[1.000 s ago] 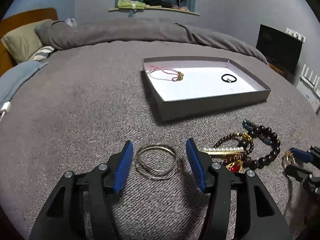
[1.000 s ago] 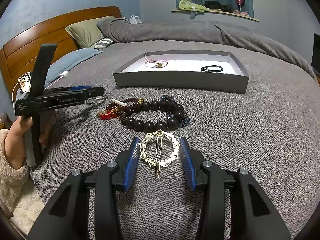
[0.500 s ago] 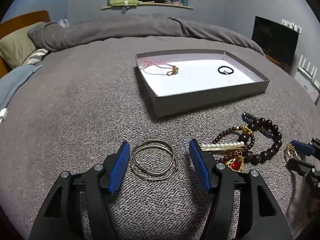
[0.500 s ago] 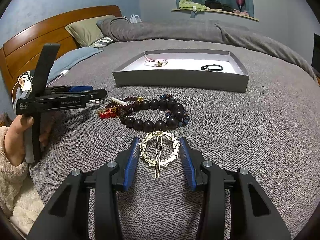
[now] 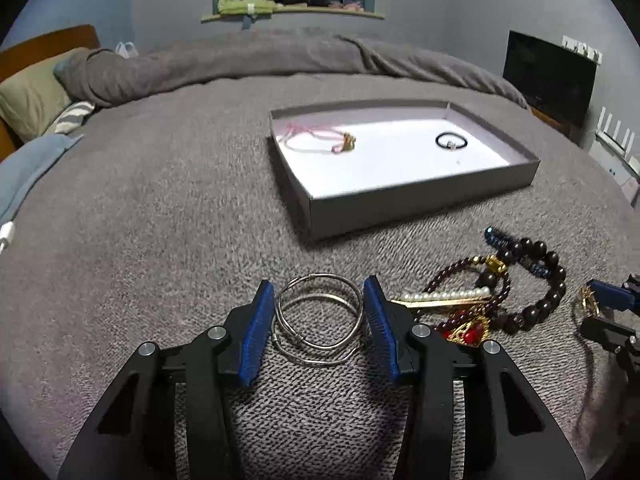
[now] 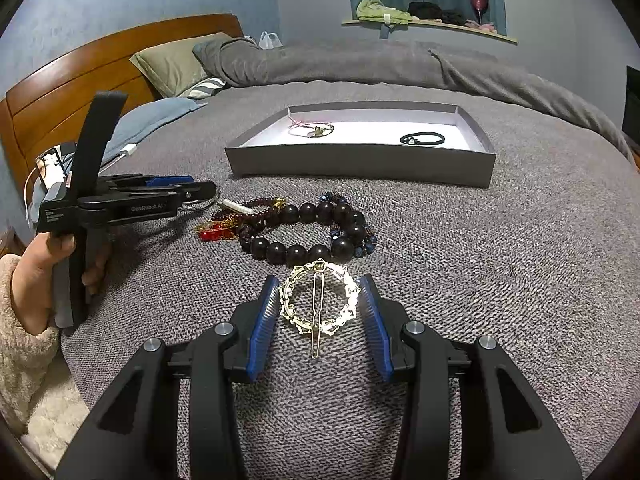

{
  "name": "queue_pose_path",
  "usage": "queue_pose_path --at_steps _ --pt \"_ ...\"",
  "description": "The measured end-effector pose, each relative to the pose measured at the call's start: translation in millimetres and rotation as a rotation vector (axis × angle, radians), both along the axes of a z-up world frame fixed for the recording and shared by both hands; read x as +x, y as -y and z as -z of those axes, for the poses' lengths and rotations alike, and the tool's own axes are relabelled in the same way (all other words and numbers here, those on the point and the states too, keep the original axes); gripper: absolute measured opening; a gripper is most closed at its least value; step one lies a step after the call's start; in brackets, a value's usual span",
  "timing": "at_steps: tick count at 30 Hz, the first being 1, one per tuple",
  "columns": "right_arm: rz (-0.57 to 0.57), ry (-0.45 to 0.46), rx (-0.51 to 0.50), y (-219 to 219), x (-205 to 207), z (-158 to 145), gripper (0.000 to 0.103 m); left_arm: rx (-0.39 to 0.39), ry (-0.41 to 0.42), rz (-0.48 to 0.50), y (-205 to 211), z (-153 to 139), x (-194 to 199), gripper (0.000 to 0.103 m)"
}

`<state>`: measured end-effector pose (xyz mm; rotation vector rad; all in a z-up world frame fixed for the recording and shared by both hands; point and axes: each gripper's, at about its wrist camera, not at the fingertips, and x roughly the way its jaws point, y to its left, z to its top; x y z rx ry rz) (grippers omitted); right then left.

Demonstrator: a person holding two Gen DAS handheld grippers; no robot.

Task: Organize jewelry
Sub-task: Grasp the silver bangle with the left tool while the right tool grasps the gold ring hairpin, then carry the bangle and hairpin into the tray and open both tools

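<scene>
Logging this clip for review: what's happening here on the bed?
A person with a gripper in each hand is sorting jewelry into a grey tray. The left gripper brackets the silver bangles, the right gripper brackets a round hair clip; both look open, pieces resting on the blanket. A pink cord bracelet and black hair tie lie inside the tray.

bedroom | bed (image 6: 480,216), pillow (image 6: 176,60), wooden headboard (image 6: 80,76)
</scene>
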<state>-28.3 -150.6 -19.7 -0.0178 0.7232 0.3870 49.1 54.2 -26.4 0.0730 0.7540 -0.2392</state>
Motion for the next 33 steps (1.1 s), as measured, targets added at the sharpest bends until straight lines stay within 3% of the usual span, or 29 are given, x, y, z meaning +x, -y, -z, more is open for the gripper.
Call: queue_pose_path --at_steps 7,9,12,16,17,20,26,33 --pt "0.001 0.000 0.004 2 0 -1 0.042 -0.030 0.046 -0.003 -3 -13 -7 0.048" --pt "0.004 0.004 0.008 3 3 -4 0.042 -0.050 0.040 0.001 -5 -18 -6 0.032" --pt "0.030 0.027 0.011 7 9 -12 0.042 -0.087 0.041 0.014 -5 -30 -3 0.032" --pt "0.049 0.050 0.007 12 17 -19 0.042 -0.037 0.058 0.012 1 -34 -1 0.032" --pt "0.050 0.050 0.008 12 17 -19 0.042 -0.037 0.050 0.016 1 -32 -1 0.033" --pt "0.042 0.039 0.004 12 17 -15 0.042 -0.032 0.024 0.038 3 -21 0 0.054" --pt "0.025 0.010 0.012 11 15 -9 0.042 0.011 -0.049 0.056 9 0 10 0.055" --pt "0.015 -0.013 0.029 13 15 -6 0.042 0.018 -0.070 0.027 5 6 16 0.055"
